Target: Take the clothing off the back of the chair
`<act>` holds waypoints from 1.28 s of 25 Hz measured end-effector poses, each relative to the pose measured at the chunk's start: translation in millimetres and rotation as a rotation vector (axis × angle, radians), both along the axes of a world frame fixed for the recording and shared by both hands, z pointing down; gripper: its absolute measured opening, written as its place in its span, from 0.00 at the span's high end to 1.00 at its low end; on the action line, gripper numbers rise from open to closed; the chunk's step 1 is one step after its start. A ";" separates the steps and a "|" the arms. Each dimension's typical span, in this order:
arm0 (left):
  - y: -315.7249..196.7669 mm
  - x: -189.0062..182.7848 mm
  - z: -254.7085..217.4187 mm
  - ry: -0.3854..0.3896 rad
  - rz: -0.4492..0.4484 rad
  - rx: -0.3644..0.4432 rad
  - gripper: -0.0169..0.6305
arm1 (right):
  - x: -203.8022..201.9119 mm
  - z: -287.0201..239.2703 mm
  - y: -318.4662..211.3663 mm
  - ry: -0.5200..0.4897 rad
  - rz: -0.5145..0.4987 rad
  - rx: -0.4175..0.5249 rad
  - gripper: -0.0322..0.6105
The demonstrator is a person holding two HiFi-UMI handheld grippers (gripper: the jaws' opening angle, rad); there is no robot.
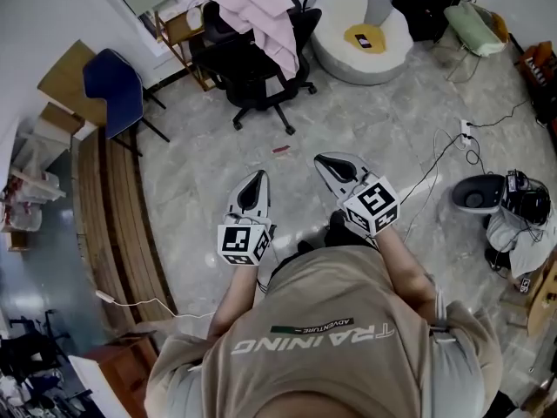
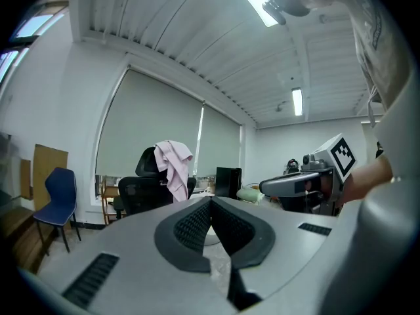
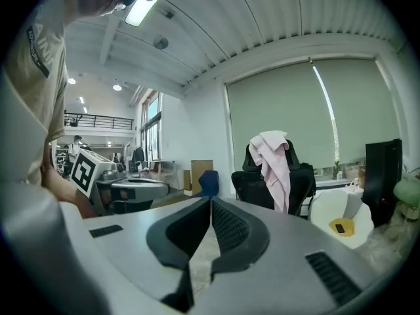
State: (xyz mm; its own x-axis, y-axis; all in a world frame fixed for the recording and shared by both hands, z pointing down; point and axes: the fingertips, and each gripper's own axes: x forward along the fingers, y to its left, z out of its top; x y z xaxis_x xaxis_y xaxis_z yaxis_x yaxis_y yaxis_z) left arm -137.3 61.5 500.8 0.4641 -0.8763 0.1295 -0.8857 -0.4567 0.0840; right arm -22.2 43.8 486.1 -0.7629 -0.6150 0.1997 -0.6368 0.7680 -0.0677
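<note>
Pink garment point(image 1: 261, 11) is hanging over the back of the black chair point(image 1: 252, 72) at the far side of the rm, by a window w/ its blind point(image 2: 151, 123) down; L gripper point(image 1: 255, 179) & R gripper point(image 1: 329, 161) are pointing toward it, well apart from it; L fingers point(image 2: 193, 227) are pressing together, nothing btwn; R fingers point(image 3: 230, 228) likewise, empty; grey marble floor point(image 1: 392, 120) is lying underfoot; wood strip point(image 1: 113, 225) is curving along its left; blue chair point(image 1: 113, 90) is standing there; white round seat point(image 1: 335, 55) is sitting near the black chair; cable point(image 1: 435, 171) is trailing at right.
</note>
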 end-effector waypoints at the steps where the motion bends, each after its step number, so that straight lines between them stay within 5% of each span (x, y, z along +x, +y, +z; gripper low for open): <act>1: -4.4 -2.4 2.8 0.004 -0.004 -0.009 0.96 | -2.5 0.3 -4.7 0.002 -0.004 -0.002 0.89; 11: -83.1 -12.0 -1.8 -0.018 -0.077 -0.002 0.96 | 1.7 13.7 -89.4 -0.009 -0.025 0.000 0.89; 20: -176.0 18.7 -13.5 0.002 -0.067 0.026 0.96 | 22.9 10.0 -185.5 -0.008 -0.062 0.019 0.89; 32: -248.9 22.3 -11.4 -0.030 -0.151 0.028 0.96 | 20.7 36.2 -245.4 0.074 -0.150 0.035 0.89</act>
